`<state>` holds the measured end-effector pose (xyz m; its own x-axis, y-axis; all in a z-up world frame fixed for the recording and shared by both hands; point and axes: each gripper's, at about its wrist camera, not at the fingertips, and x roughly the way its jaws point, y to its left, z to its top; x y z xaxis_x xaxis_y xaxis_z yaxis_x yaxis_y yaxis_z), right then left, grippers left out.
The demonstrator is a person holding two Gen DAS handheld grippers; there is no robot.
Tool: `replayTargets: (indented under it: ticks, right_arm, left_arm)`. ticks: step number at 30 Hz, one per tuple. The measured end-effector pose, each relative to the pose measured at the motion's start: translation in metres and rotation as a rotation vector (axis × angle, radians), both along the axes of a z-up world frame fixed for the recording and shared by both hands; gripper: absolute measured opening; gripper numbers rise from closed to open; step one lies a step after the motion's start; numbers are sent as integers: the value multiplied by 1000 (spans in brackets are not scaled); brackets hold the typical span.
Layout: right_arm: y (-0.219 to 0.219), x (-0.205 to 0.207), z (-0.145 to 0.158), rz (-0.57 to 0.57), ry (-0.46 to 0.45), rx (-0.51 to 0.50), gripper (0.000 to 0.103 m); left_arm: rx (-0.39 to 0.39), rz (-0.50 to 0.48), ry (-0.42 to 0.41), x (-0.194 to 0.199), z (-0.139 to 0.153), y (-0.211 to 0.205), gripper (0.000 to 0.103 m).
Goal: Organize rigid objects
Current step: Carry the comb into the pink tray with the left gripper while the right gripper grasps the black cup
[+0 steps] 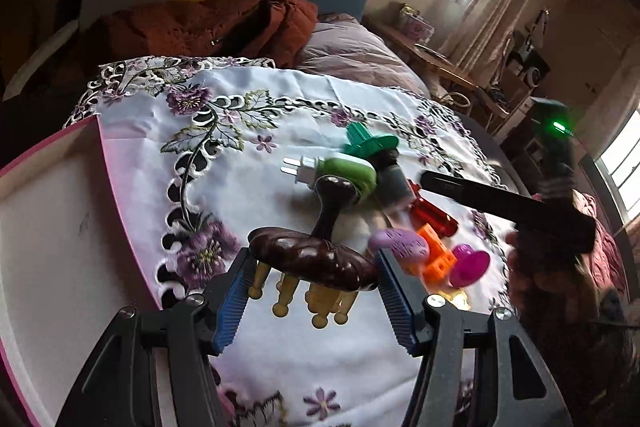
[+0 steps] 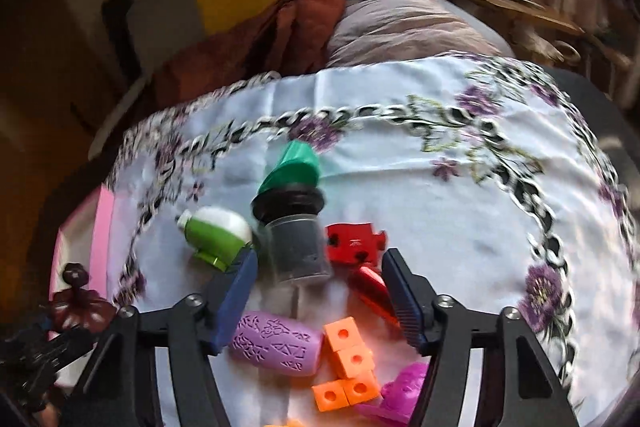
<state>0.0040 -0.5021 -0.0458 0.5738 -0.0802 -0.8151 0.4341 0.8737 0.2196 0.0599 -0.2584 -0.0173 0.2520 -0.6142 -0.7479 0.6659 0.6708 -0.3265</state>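
One dark brown massager point(image 1: 316, 259) pinched between the left gripper point(image 1: 314, 281) fingers, raised near the tablecloth's point(image 1: 280, 107) left edge beside one pink tray point(image 1: 48, 227), right gripper point(image 2: 320, 291) spread over one purple roller point(image 2: 276, 347), four orange cubes point(image 2: 348, 367), one green plug point(image 2: 218, 235).

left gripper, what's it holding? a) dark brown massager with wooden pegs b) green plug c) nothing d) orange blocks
a: in the left wrist view the left gripper has both blue pads against the glossy dark brown massager, whose yellow wooden pegs hang below it, above the embroidered tablecloth.
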Motion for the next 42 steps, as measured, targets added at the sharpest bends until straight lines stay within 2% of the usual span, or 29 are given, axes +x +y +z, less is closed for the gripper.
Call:
replayTargets:
  ticks: [5,7,8,9,10,20,27,35,42]
  right_arm:
    - [10,42,-18,120,120,-90,64]
    - [9,55,-30,133,173,-116,64]
    - [9,61,-36,139,186,-112,59]
    - [8,63,-40,144,189,-105,56]
    - [9,63,-41,143,185,-119,45]
    - [27,40,-32,171,136,-53,45]
    - [29,44,-42,180,148,-17,45]
    - [33,47,-41,185,163,-59,45]
    - [36,47,-41,195,171,-89,45]
  left_arm:
    - [-27,1,12,-10,2,11,62]
    - [-34,3,10,-14,3,17,62]
    - [-37,6,10,-16,4,20,62]
    - [-41,9,12,-17,4,23,62]
    - [-45,13,17,-18,4,27,62]
    - [-79,101,19,-19,10,68,62]
    - [-98,181,12,-21,17,101,62]
    - [-74,303,21,-14,8,149,62]
    - [-49,411,69,25,-8,188,62]
